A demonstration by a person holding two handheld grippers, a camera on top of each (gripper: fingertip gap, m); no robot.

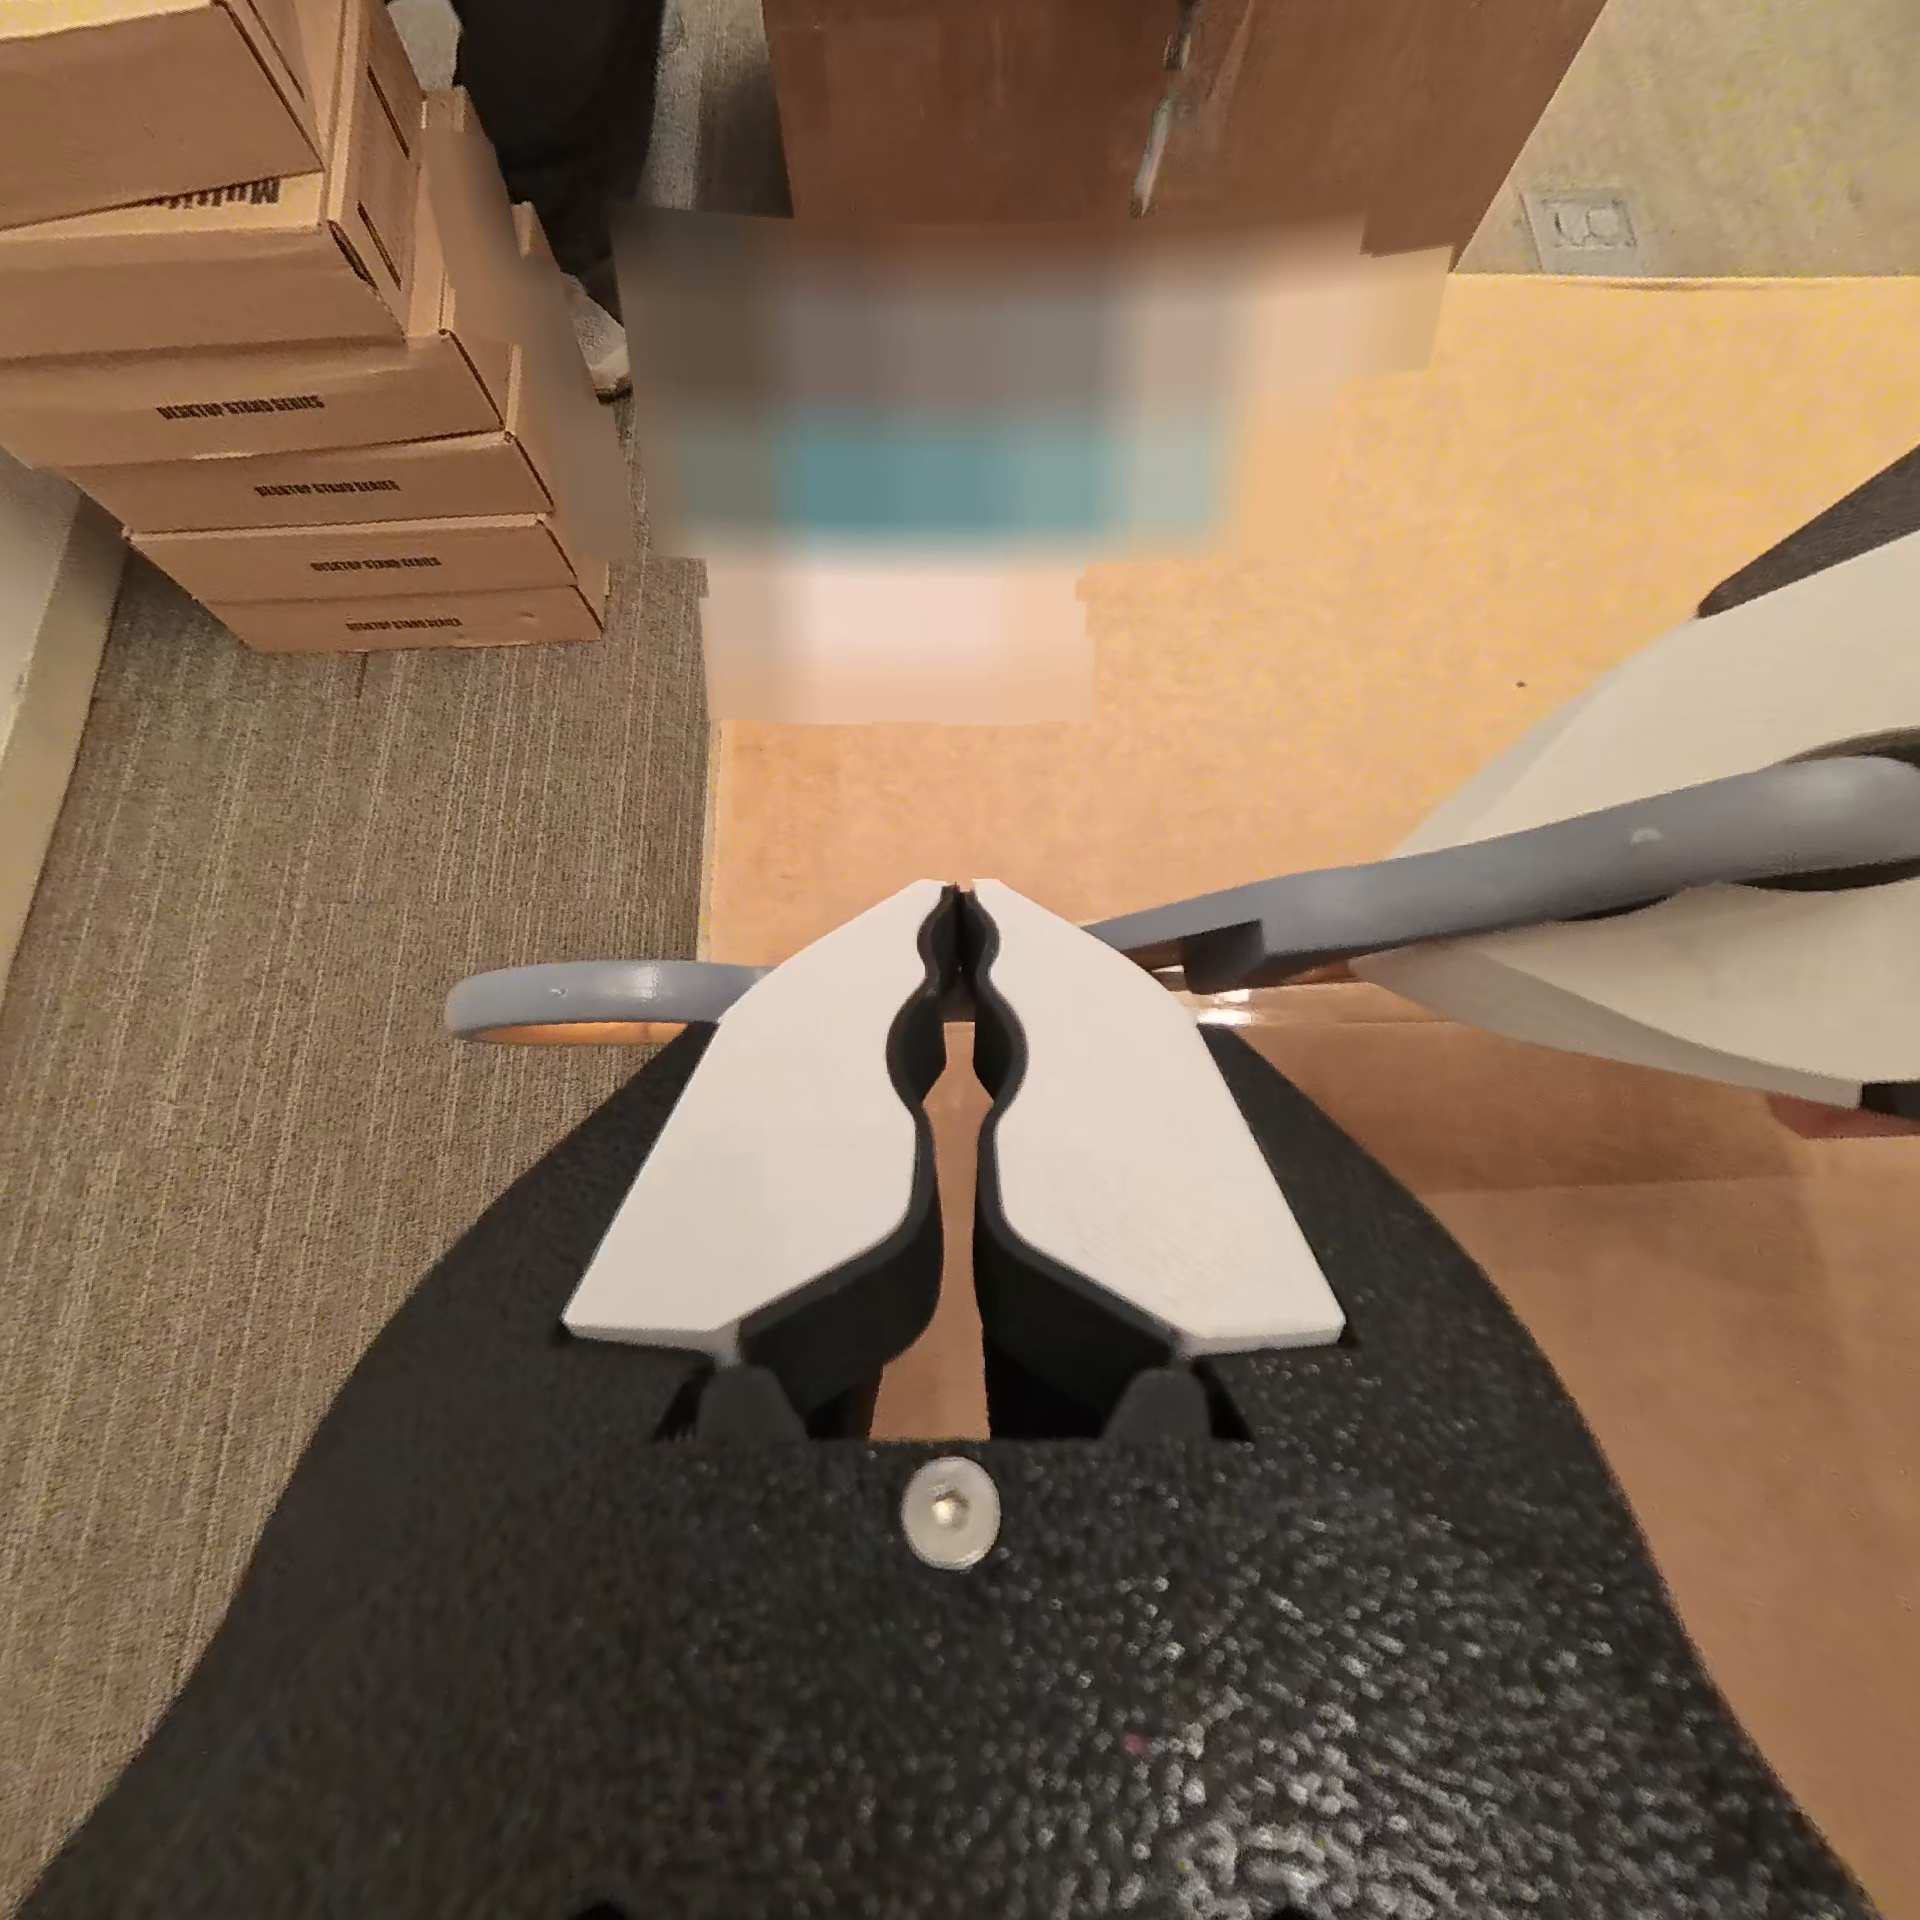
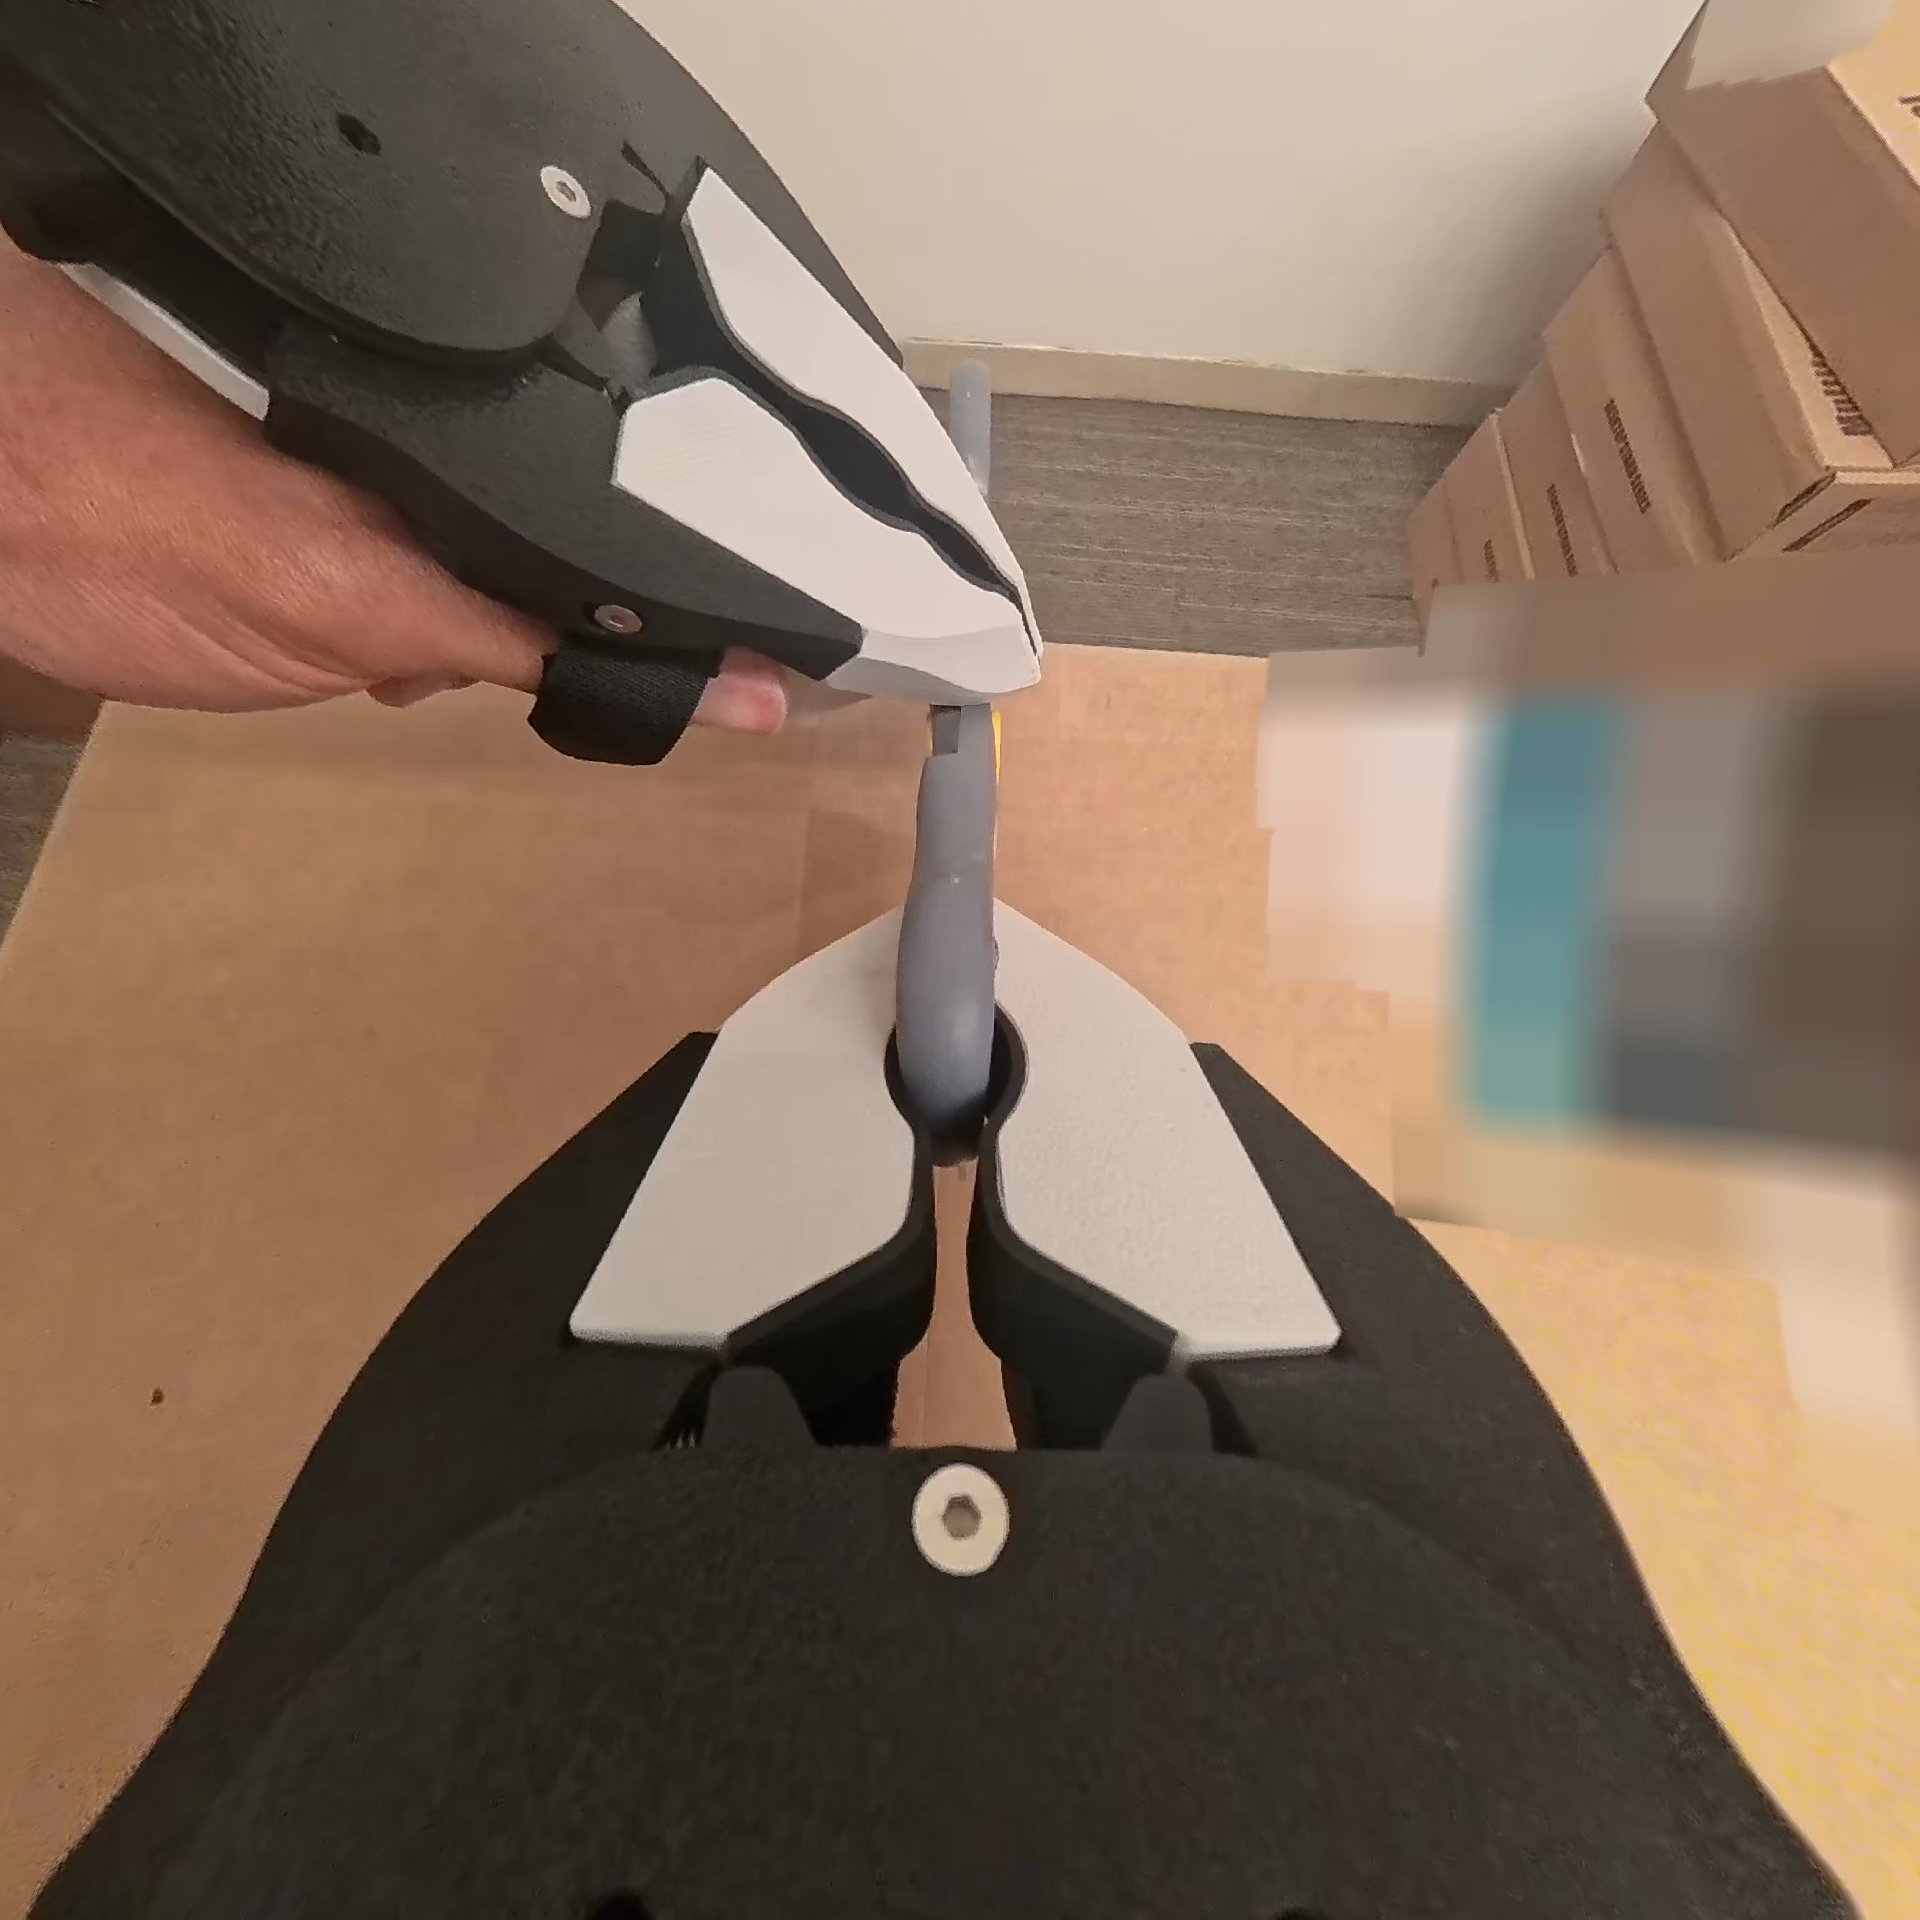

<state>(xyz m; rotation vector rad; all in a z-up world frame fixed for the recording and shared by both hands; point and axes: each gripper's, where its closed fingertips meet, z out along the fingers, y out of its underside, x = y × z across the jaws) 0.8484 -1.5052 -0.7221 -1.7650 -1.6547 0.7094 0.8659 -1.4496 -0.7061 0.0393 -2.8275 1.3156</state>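
Observation:
A long grey hand tool (image 1: 1455,883) with a curved end (image 1: 561,992), a black slider (image 2: 951,727) and a yellow part runs across a flat brown cardboard surface (image 1: 1351,1195). My right gripper (image 2: 945,920) is shut on the tool's grey handle (image 2: 940,1029); it also shows in the left wrist view (image 1: 1392,914). My left gripper (image 1: 961,904) is shut, its tips together right over the tool's middle. In the right wrist view my left gripper (image 2: 1023,655) sits just above the black slider, held by a hand (image 2: 208,540). Whether it pinches the tool is hidden.
A stack of several cardboard boxes (image 1: 312,416) stands on grey carpet (image 1: 312,935) to the left, seen at upper right in the right wrist view (image 2: 1662,364). A large brown box (image 1: 1039,104) and a wall with an outlet (image 1: 1584,223) lie beyond. About 6 centimetres separates my left fingertips from my right.

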